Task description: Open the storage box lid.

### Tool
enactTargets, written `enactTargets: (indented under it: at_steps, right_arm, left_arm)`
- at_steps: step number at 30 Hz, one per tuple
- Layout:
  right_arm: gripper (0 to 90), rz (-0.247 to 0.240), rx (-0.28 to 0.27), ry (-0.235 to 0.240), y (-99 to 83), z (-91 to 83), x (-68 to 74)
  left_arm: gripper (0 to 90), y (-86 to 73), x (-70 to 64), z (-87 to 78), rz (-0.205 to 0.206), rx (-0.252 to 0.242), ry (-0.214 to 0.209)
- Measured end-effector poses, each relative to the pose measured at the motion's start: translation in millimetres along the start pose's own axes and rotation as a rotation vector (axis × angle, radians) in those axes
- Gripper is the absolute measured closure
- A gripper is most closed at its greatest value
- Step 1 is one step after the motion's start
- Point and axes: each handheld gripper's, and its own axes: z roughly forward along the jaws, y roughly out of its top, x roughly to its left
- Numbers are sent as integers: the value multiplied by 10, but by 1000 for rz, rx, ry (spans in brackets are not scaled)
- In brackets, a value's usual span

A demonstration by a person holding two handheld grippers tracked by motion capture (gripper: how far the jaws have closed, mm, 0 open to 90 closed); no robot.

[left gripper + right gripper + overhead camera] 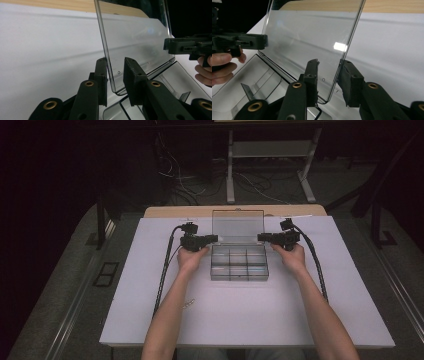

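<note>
The clear compartment box [239, 262] sits mid-table on the white mat [150, 320], long axis left to right, its lid [238, 226] standing upright at the far edge. The left gripper [214, 238] and right gripper [262, 238] straddle the lid's side edges, jaws narrowly parted, not clamped. Bare mat lies all round.

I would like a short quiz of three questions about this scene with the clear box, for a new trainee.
1. True or false: the lid of the clear compartment box stands raised.
2. Which edge of the lid sits between the jaws of the left gripper? A: a side edge; B: the hinge; C: the top edge.
3. Fill in: the right gripper has its jaws ____, with gaps beside the lid edge.

Key: 1 true. 2 A. 3 open; in both gripper views each pair of jaws straddles a side edge of the lid near its lower corner without clamping it.
</note>
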Motion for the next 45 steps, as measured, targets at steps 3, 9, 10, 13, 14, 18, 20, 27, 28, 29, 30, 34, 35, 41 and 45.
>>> enactTargets:
  at_steps: [3, 9, 10, 13, 14, 18, 20, 27, 28, 29, 30, 34, 35, 41, 45]
  right_arm:
    - [667, 3, 4, -6, -2, 7, -4]
    - [649, 23, -3, -15, -17, 33, -15]
    - [649, 23, -3, -15, -17, 33, -15]
    - [605, 44, -6, -16, -49, 45, -44]
    - [586, 52, -3, -19, -57, 51, -51]
    - [590, 45, 10, -41, -86, 67, -46]
    - [556, 46, 12, -51, -93, 76, -32]
    - [469, 35, 20, -76, -86, 62, 3]
    - [456, 37, 18, -77, -84, 55, 6]
    - [432, 35, 17, -79, -81, 47, 8]
    - [407, 34, 15, -79, -79, 36, 10]
    - [289, 30, 18, -104, -68, -9, 35]
    - [270, 31, 21, -113, -64, -23, 46]
    - [210, 32, -1, -121, -56, -145, 82]
    - [178, 20, 3, -115, -82, -210, 107]
  left_arm:
    - [716, -17, 21, 0, -19, -4, -5]
    - [697, -39, 40, 0, -44, -7, -9]
    - [697, -40, 44, 2, -44, -6, -9]
    - [658, -51, 52, 12, -44, 1, 10]
    - [656, -54, 56, 10, -37, 7, 21]
    - [661, -68, 54, 23, -31, 15, 33]
    - [651, -71, 50, 26, -34, 12, 36]
    - [585, -65, 57, 2, -31, 19, 45]
    - [569, -64, 60, -4, -25, 18, 47]
    - [557, -64, 60, -9, -27, 17, 46]
    - [547, -66, 61, -14, -26, 14, 43]
    - [494, -72, 59, -43, -15, 11, 35]
    - [474, -70, 57, -52, -10, 13, 33]
    - [396, -48, 37, -148, -3, -22, 19]
    - [330, -43, 20, -194, -2, -11, 16]
